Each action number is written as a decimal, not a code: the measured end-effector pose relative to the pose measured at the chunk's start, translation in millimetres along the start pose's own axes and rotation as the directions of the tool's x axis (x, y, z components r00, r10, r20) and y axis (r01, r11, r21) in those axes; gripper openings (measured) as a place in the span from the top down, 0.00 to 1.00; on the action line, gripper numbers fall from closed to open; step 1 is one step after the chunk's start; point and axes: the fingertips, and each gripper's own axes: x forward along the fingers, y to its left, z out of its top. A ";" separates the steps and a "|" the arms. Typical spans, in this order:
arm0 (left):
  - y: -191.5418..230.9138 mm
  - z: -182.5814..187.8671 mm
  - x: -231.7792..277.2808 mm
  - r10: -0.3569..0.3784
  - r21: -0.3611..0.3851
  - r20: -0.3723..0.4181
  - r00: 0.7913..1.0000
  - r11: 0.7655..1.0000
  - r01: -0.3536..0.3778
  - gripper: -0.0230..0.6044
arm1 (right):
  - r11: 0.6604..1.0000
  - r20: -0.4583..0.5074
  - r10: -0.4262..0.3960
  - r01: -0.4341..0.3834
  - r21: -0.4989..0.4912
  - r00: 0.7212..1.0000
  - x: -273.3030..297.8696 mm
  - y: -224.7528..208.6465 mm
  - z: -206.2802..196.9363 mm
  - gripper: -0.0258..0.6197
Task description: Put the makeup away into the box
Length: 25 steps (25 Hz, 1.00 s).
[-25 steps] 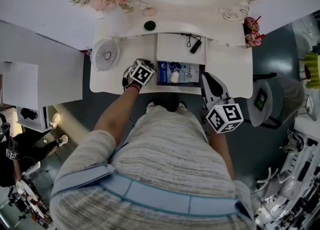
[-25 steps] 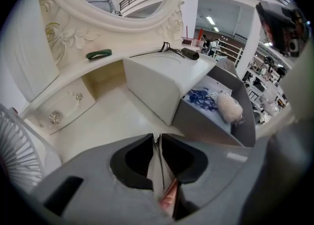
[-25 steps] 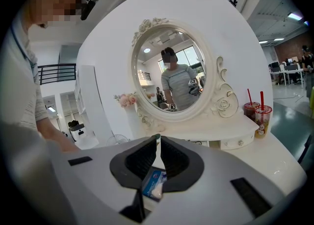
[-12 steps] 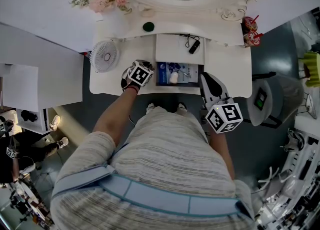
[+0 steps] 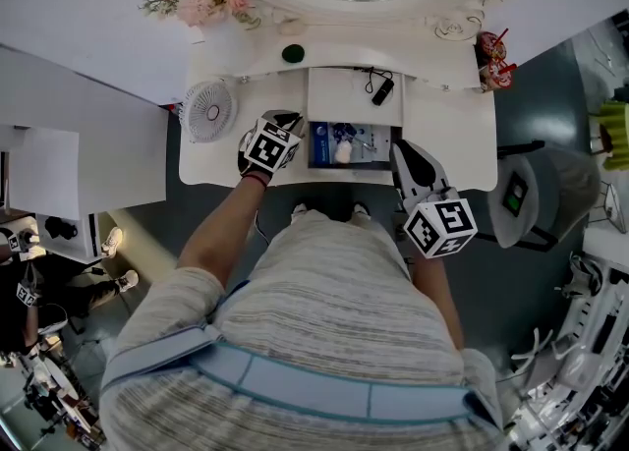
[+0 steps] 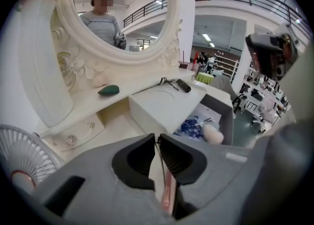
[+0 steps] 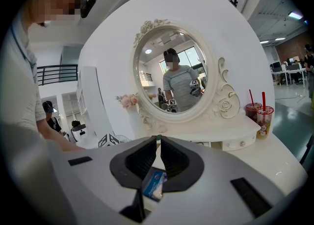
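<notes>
1. White tabletop (image 5: 447, 140) under an oval mirror (image 7: 171, 72), fan (image 5: 207, 107) at left, open box (image 6: 226, 107) mid-front.
2. Left gripper (image 6: 158, 139) sits just left of the box. Only its own view shows the jaws pinching a thin pink makeup stick (image 6: 167, 189).
3. Right gripper (image 7: 157, 140) jaws: tips together.

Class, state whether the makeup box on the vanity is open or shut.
Open: the makeup box has its interior exposed from above, with a pale puff and blue items lying inside.
</notes>
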 end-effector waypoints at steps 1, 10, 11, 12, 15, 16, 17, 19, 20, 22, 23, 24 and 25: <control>-3.5 7.5 -4.8 -0.002 0.007 0.020 1.000 1.000 0.002 0.89 | 1.000 0.000 0.001 -0.001 0.000 1.000 0.1 -0.3 -0.1 0.94; -29.8 57.8 -30.2 -0.048 0.027 0.116 0.992 0.999 0.046 0.89 | 1.000 0.006 0.012 -0.012 0.000 1.000 -0.1 0.8 1.4 0.94; -34.2 62.5 -31.6 -0.055 0.036 0.120 0.991 0.998 0.051 0.89 | 1.000 0.006 0.012 -0.012 0.001 1.000 -0.2 0.8 1.0 0.94; -39.1 66.4 -32.2 -0.062 0.044 0.123 0.991 0.997 0.057 0.89 | 1.000 0.006 0.012 -0.012 0.003 1.000 -0.4 0.5 0.5 0.94; -54.8 71.1 -28.8 -0.089 0.060 0.114 0.990 0.995 0.082 0.89 | 1.000 0.007 0.011 -0.011 0.008 1.000 -1.0 -0.6 -0.8 0.94; -59.3 70.5 -26.9 -0.096 0.060 0.106 0.990 0.994 0.090 0.89 | 1.000 0.008 0.010 -0.010 0.009 1.000 -1.3 -0.9 -1.0 0.94; -63.3 69.3 -25.0 -0.101 0.057 0.097 0.990 0.994 0.096 0.89 | 1.000 0.009 0.009 -0.009 0.011 1.000 -1.6 -1.4 -1.1 0.94; -69.4 66.3 -20.7 -0.105 0.042 0.083 0.991 0.994 0.101 0.89 | 1.000 0.010 0.007 -0.007 0.014 1.000 -2.4 -2.6 -1.3 0.94; -71.7 64.3 -18.4 -0.104 0.032 0.078 0.992 0.994 0.101 0.89 | 1.000 0.010 0.005 -0.005 0.014 1.000 -2.9 -3.2 -1.6 0.94; -75.6 59.9 -14.3 -0.102 0.013 0.065 0.993 0.995 0.101 0.89 | 1.000 0.011 0.004 -0.004 0.016 1.000 -3.6 -4.2 -2.3 0.94; -77.2 57.7 -12.4 -0.103 0.006 0.058 0.993 0.995 0.103 0.89 | 1.000 0.010 0.004 -0.004 0.017 1.000 -3.7 -4.8 -2.6 0.94; -78.7 55.8 -10.6 -0.106 0.000 0.052 0.993 0.994 0.106 0.89 | 1.000 0.010 0.003 -0.003 0.018 1.000 -3.6 -5.5 -2.8 0.94; -79.9 54.2 -9.0 -0.109 -0.004 0.047 0.993 0.994 0.109 0.89 | 1.000 0.010 0.003 -0.003 0.019 1.000 -3.6 -6.2 -2.9 0.94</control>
